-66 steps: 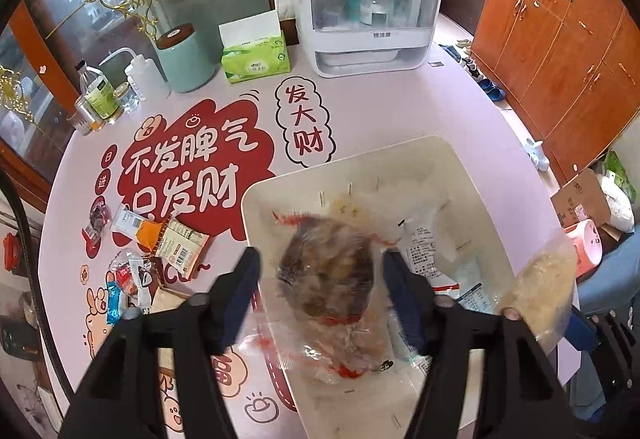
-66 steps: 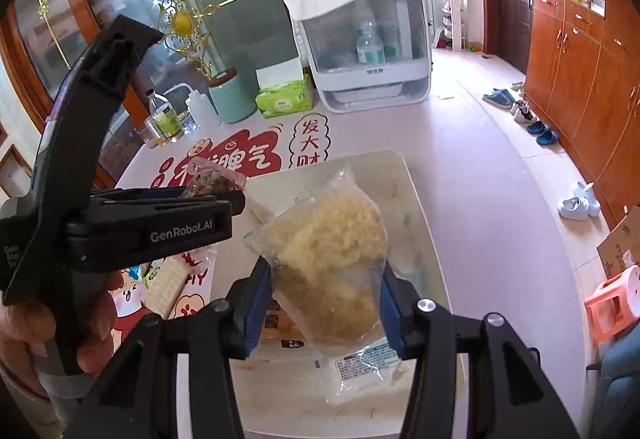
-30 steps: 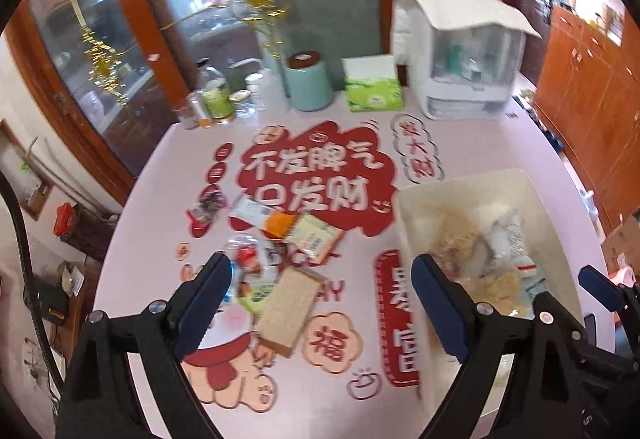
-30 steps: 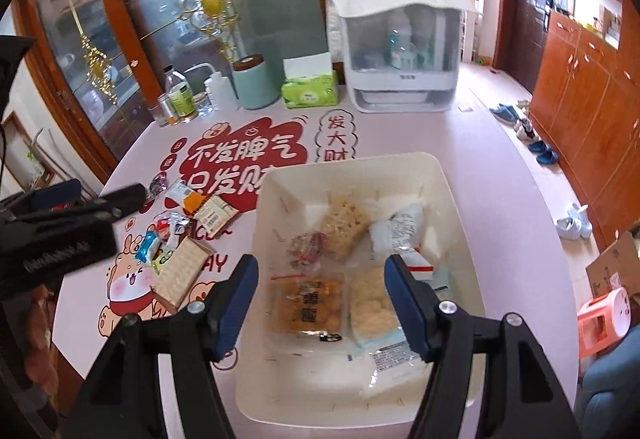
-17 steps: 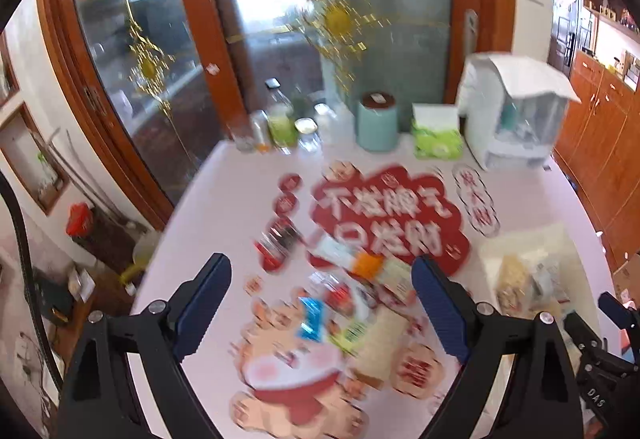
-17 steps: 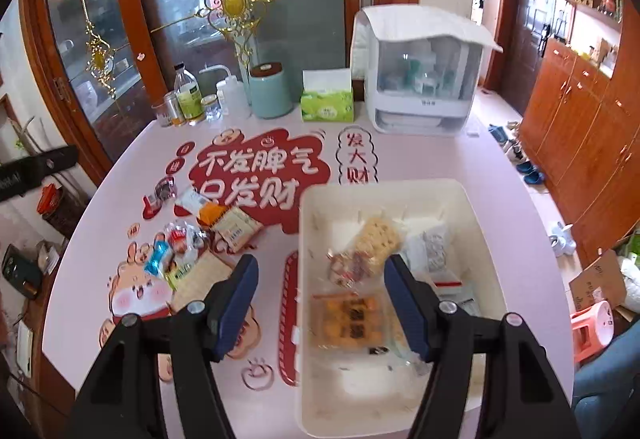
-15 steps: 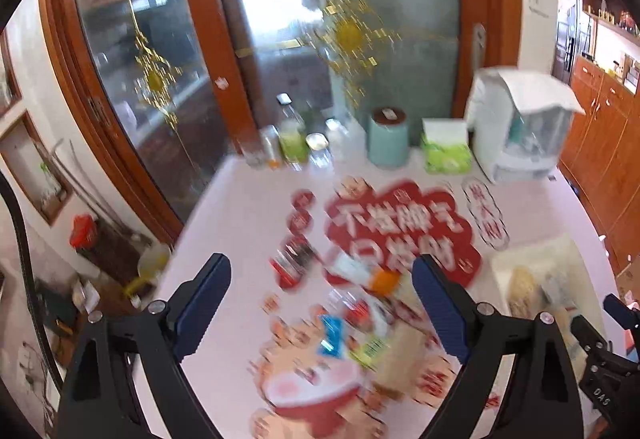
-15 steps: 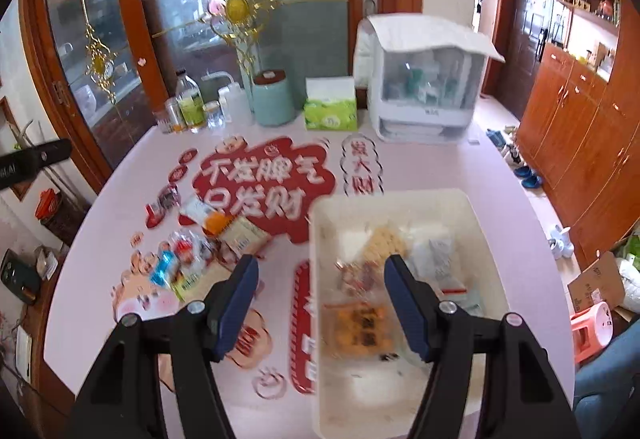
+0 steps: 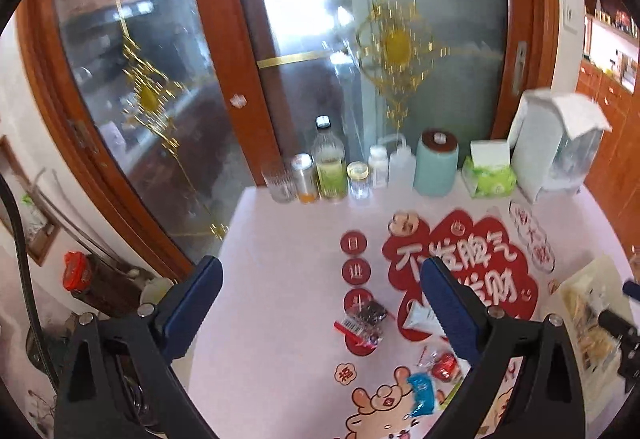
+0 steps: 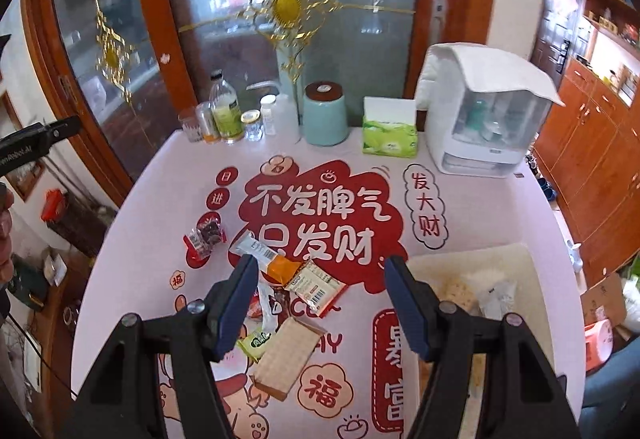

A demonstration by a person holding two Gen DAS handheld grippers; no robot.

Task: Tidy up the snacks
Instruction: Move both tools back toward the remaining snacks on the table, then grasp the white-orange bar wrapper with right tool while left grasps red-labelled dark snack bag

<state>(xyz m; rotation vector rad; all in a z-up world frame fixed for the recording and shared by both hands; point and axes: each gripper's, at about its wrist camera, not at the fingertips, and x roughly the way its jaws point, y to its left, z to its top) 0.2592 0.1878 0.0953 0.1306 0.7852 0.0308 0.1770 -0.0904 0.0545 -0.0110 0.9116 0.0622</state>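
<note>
The right gripper [image 10: 318, 299] is held above the table [image 10: 472, 207] with its jaws partly apart; nothing is gripped. Directly between and below its fingers [image 10: 236, 299] the loose snacks are seen: a tan cracker pack [image 10: 286, 357] nearest, a green sachet [image 10: 254, 343] beside the left finger, then a barcode packet [image 10: 318, 285] and an orange-and-white bar [image 10: 266, 257] just past the fingertips. A dark-filled packet [image 10: 204, 235] lies farther out, left of the left finger. The bin [image 10: 472, 267], already holding snacks, is located behind and right of the right finger.

The left gripper [image 9: 320, 303] is empty, and its jaws are opening to a wide spread. The dark-filled packet [image 9: 362, 321] lies between its fingers [image 9: 194, 303], nearer the right one, not touched. A blue wrapper [image 9: 422, 395] and a red sweet [image 9: 446, 365] lie closer in, just beside the right finger. The bin [image 9: 576, 283] is seen at the far right, outside that finger.

Beyond both sets of fingertips, bottles [image 10: 226, 111], a teal canister [image 10: 325, 115], a tissue box [image 10: 389, 131] and a white cabinet [image 10: 484, 115] are lined along the far table edge.
</note>
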